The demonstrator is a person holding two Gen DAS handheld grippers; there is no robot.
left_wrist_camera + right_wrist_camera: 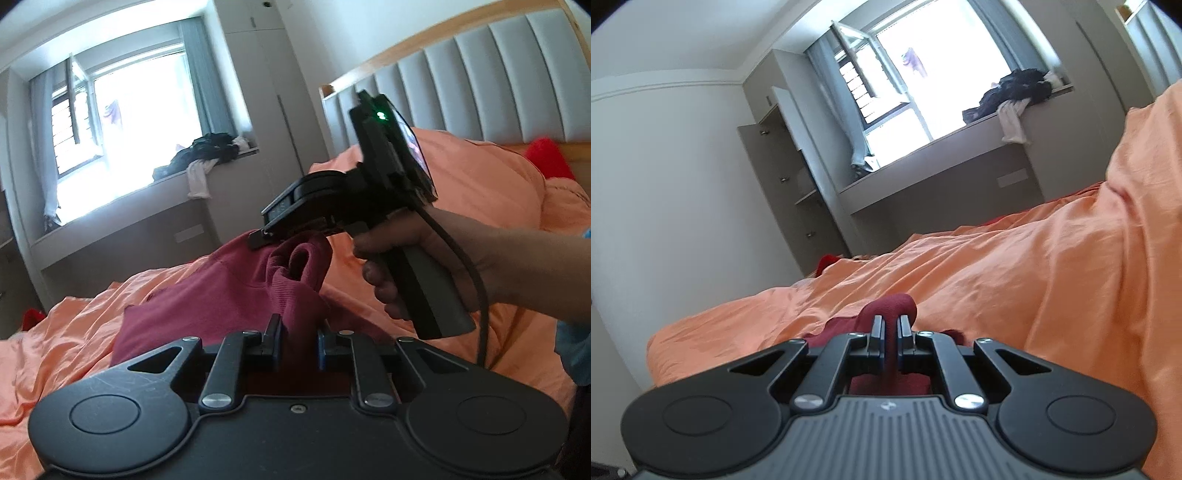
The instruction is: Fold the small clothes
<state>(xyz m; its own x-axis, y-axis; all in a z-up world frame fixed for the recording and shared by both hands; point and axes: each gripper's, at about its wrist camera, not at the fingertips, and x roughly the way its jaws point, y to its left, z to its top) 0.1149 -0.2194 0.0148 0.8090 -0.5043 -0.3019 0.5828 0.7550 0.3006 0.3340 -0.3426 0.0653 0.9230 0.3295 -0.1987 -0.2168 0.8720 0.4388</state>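
Black left gripper [297, 341] nearest in the left wrist view, jaws narrow and pressed on a bunched fold of the dark red knitted cotton garment [207, 295], fabric filling the gap between both pads. Further ahead in the same view, black right gripper [258, 238] held by a person's hand [399, 266] around a grey pistol handle, tip pinching a raised, rolled edge of the same garment, a black cable hanging behind the handle. In the right wrist view, right gripper [891, 334] with jaws almost fully together, thin strip of the red garment [890, 306] clamped between the pads, a small rounded hump of cloth standing just beyond the tips. Garment partly lifted between both grippers, the rest lying on the wrinkled orange satin bed cover [74, 332] near the edge of the bed. Behind, grey padded headboard with wooden frame [480, 74] and a red pillow [546, 157] beside it. Further back, bright window [923, 74] with grey curtains, and on the grey window bench [942, 173] a heap of dark and white clothes [1012, 99], one white piece hanging over the front edge.
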